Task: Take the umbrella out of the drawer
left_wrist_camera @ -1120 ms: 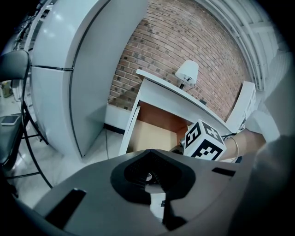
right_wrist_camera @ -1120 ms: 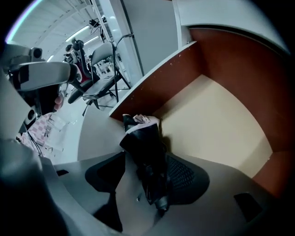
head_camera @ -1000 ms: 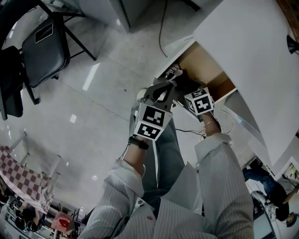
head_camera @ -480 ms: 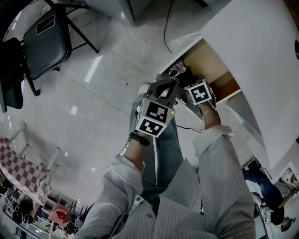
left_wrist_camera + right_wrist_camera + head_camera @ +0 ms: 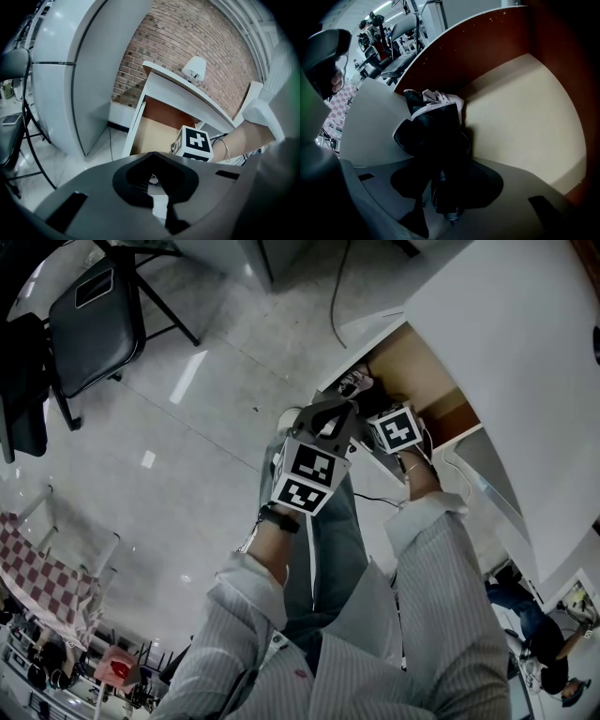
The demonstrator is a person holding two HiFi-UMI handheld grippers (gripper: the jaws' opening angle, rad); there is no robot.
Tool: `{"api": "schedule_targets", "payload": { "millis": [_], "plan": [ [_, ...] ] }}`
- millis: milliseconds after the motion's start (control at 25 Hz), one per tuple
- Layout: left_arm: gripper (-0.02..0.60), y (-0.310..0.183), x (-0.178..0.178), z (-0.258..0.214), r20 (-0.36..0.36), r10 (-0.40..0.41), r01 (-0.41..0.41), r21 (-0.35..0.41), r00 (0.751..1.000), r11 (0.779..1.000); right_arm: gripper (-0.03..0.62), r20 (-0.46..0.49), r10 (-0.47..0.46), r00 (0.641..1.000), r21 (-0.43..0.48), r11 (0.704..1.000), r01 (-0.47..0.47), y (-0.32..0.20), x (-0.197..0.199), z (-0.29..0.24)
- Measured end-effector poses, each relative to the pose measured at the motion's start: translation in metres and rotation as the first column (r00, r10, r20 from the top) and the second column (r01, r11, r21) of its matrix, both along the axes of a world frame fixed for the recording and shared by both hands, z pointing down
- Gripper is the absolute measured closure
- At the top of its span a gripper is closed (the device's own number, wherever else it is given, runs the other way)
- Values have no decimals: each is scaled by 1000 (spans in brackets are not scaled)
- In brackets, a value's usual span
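Inside the open wooden drawer (image 5: 525, 117), with its pale floor and red-brown walls, lies the folded black fabric umbrella (image 5: 436, 136). It is white-edged, with a pale patterned patch at its far end. It rests along the drawer's light grey side panel (image 5: 370, 126), and its far end is near the corner.

The umbrella's near end stands between the jaws of the right claw (image 5: 447, 192), which points straight down into the drawer. These jaws are closing round the umbrella; by the look of it, the pads do not yet pinch it firmly.

The left claw (image 5: 157, 180) hangs outside the drawer, just beside the right one, and is aimed toward the drawer's opening. Its jaws are pressed together save for a thin slit and carry nothing.

Above the drawer runs the white tabletop (image 5: 506, 334), which bears a small white lamp (image 5: 196, 69). Beyond are the grey floor (image 5: 187, 427) and a black folding chair (image 5: 89, 324).

The step in hand is the grasp; the umbrella is not yet lifted. The next move, as judged, calls for the pads to bite fully on the near end. A lift should follow that carries the long body clear of the side panel and the tabletop's edge. The loose fabric may slip.
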State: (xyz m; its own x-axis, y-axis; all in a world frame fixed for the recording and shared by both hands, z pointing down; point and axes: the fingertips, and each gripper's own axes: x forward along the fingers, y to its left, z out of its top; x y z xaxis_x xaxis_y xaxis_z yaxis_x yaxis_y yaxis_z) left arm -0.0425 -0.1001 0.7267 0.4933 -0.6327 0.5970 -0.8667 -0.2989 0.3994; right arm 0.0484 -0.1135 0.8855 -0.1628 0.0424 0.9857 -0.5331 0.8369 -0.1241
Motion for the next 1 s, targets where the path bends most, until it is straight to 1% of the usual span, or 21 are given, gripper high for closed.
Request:
{"api": "schedule_targets", "payload": {
  "millis": [240,600,720,800,880,1000],
  "plan": [
    [572,-3,-4,-4,7,-1,1,6,1000,1000,390,-37,5,999,7,1000,-5,2,1,-8],
    [572,-10,-8,-23,13,9,-9,28,1000,1000,396,-27,45,999,28,999,-44,8,-2,-35],
    [572,-9,-11,-27,17,6,-6,27,1000,1000,396,-15,67,998,38,997,-67,10,-4,-46],
    [572,-11,-14,-36,27,14,-15,40,1000,999,396,9,84,996,41,996,-84,12,-8,-56],
    [572,-12,-15,-43,34,16,-17,45,999,999,396,43,88,995,46,995,-90,12,-16,-68],
    [572,-11,-18,-52,36,11,-12,43,999,999,396,54,91,994,72,993,-95,9,-19,-87]
  ]
}}
